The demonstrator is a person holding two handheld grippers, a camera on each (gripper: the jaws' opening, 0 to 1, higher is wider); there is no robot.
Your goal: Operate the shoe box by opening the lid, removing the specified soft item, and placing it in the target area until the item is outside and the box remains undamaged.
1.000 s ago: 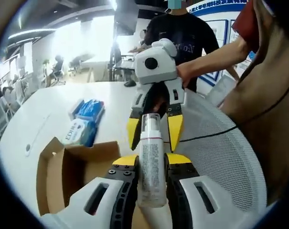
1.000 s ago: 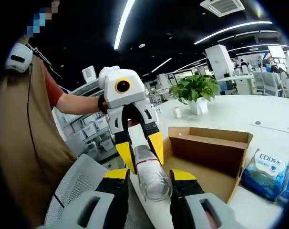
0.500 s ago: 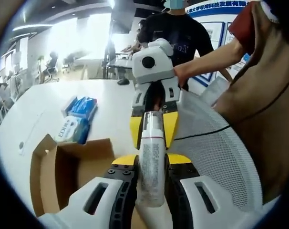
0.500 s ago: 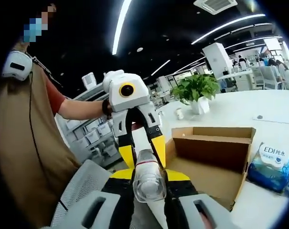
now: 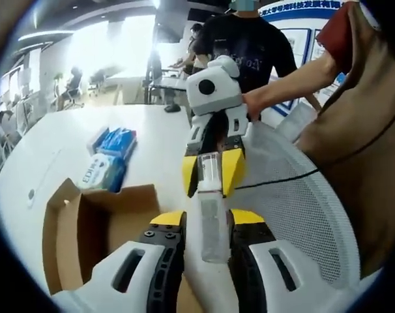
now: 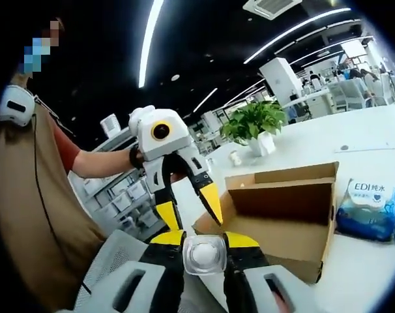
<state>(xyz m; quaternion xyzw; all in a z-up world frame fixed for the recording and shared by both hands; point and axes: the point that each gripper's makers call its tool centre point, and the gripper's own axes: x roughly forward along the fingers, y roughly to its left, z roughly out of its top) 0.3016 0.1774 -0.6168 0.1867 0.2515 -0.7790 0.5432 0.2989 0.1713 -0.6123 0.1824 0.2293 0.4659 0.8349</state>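
We see a white tabletop [image 5: 67, 140] in a bright open office with ceiling strip lights [image 6: 147, 39] and a potted plant [image 6: 253, 124]. The open cardboard box [image 5: 100, 228] sits on it, tissue packs [image 5: 109, 160] beside. The right gripper [image 5: 212, 171] fingers clamp the clear bottle [image 5: 210, 208]; the left gripper [image 6: 188, 205] fingers are spread, bottle between them.

clear plastic bottle [image 5: 210, 208] with a printed label, held up off the table, brown cardboard shoe box [image 5: 93, 225] sitting open on the white table, lid flap up, inside looks bare
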